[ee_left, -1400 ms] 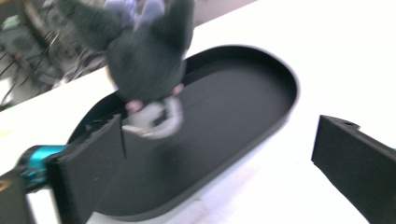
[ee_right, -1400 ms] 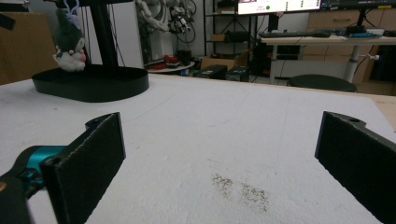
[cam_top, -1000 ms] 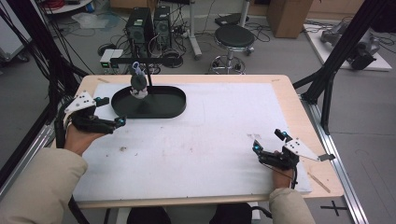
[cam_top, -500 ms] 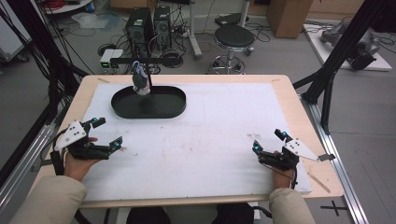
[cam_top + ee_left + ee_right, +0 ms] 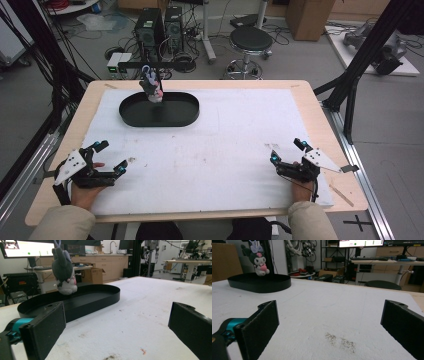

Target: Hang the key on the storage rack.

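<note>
Both grippers lay idle near the table's front edge, the left gripper (image 5: 109,156) and right gripper (image 5: 288,151) with jaws spread wide and empty. A plush toy (image 5: 151,86) sat upright at the black oval tray's (image 5: 186,116) far rim. Best practice seemed to be keeping clear, leaving it undisturbed.

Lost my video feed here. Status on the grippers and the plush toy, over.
Left gripper open, empty, near table edge. Right gripper open, empty, near edge too. Plush toy upright at far rim of black tray. White mat between: no obstacles.
</note>
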Tool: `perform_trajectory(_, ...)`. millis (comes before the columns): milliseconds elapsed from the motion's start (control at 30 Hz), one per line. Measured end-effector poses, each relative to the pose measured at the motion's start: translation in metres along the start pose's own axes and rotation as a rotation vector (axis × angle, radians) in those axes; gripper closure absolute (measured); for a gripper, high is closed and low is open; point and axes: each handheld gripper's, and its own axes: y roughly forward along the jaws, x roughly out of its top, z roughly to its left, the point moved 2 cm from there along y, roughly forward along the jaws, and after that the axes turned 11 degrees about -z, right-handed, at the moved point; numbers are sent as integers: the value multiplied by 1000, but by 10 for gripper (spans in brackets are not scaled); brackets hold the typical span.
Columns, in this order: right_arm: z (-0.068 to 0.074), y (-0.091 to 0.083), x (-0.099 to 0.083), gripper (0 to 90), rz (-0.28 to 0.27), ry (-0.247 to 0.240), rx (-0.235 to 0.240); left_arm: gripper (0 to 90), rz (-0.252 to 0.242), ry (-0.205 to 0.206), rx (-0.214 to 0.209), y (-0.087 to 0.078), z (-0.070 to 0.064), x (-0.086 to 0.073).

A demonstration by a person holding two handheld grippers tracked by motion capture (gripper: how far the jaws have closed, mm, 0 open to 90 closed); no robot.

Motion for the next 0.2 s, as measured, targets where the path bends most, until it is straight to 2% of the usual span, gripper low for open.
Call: perform_trajectory(200, 0, 0, 0, 7, 2, 0, -3, 17, -8, -17, 24, -1, 2, 0)
